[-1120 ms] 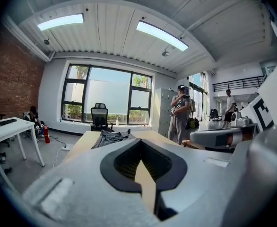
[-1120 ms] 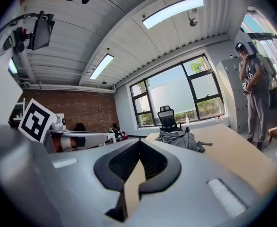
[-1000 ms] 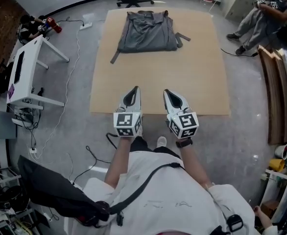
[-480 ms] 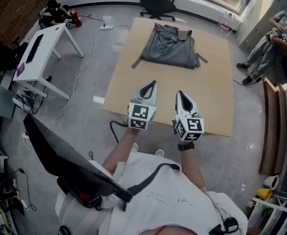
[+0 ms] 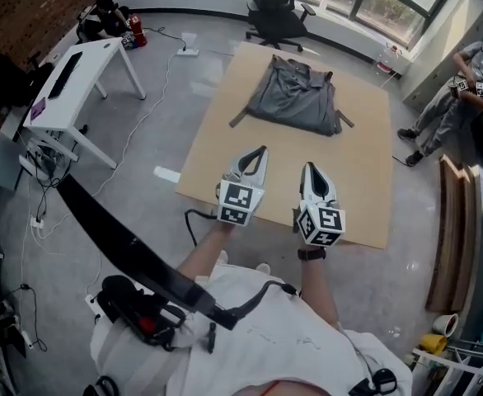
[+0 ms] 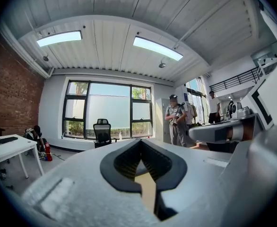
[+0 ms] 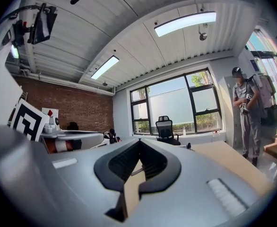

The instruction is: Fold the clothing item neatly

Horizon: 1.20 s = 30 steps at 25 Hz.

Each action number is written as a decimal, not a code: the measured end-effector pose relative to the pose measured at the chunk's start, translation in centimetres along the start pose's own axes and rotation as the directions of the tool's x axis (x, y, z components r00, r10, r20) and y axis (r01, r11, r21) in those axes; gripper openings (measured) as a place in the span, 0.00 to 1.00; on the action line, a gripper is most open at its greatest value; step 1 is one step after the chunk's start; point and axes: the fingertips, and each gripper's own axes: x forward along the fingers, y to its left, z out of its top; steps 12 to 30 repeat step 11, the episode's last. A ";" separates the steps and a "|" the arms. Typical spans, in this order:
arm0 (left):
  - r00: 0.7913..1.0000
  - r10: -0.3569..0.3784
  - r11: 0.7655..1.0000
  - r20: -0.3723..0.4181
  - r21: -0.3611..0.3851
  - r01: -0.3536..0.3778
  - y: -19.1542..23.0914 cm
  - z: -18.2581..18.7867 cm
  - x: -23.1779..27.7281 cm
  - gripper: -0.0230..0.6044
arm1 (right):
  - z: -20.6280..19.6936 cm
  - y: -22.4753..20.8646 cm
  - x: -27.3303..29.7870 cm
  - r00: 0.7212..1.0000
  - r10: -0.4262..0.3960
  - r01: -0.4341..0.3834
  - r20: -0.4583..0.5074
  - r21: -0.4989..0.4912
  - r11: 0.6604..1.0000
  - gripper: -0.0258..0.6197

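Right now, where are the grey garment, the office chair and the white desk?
grey garment (image 5: pixel 295 97), head view, the middle of the cloth.
office chair (image 5: pixel 276 23), head view, on its seat.
white desk (image 5: pixel 93 71), head view, a bare part of its top.

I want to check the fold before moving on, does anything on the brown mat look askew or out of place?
The gray garment lies folded at the far end of the mat, but one strap end pokes out past its near-left corner and another past its right side. Nothing looks spilled or damaged.
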 end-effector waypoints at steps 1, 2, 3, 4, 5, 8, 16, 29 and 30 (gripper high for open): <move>1.000 0.001 1.000 -0.004 -0.001 -0.001 0.1 -0.1 -0.1 0.03 | 0.1 0.0 0.0 1.000 -0.001 0.001 0.001 0.000 1.000 0.04; 1.000 0.002 1.000 -0.008 -0.003 -0.002 0.2 -0.2 -0.1 0.03 | 0.3 0.0 0.1 1.000 -0.002 0.002 0.001 -0.001 1.000 0.04; 1.000 0.003 1.000 -0.013 -0.006 -0.003 0.2 -0.3 -0.1 0.03 | 0.3 0.0 0.1 1.000 -0.001 0.001 0.000 -0.002 1.000 0.04; 1.000 0.003 1.000 -0.016 -0.009 -0.003 0.3 -0.5 -0.1 0.03 | 0.3 0.1 0.1 1.000 -0.001 0.001 -0.002 -0.004 1.000 0.04; 1.000 0.003 1.000 -0.018 -0.011 -0.003 0.3 -0.6 -0.1 0.03 | 0.2 0.1 0.1 1.000 0.000 0.000 -0.004 -0.004 1.000 0.04; 1.000 0.007 1.000 -0.021 -0.011 -0.008 0.6 -0.7 0.0 0.03 | 0.0 0.1 0.2 1.000 0.002 -0.002 -0.009 -0.005 1.000 0.04; 1.000 0.016 1.000 -0.019 -0.014 -0.017 1.0 -0.7 0.2 0.03 | -0.2 -0.2 0.4 1.000 0.003 -0.003 -0.012 -0.006 1.000 0.04; 1.000 0.016 1.000 -0.019 -0.014 -0.017 1.0 -0.7 0.2 0.03 | -0.2 -0.2 0.4 1.000 0.003 -0.003 -0.012 -0.006 1.000 0.04; 1.000 0.016 1.000 -0.019 -0.014 -0.017 1.0 -0.7 0.2 0.03 | -0.2 -0.2 0.4 1.000 0.003 -0.003 -0.012 -0.006 1.000 0.04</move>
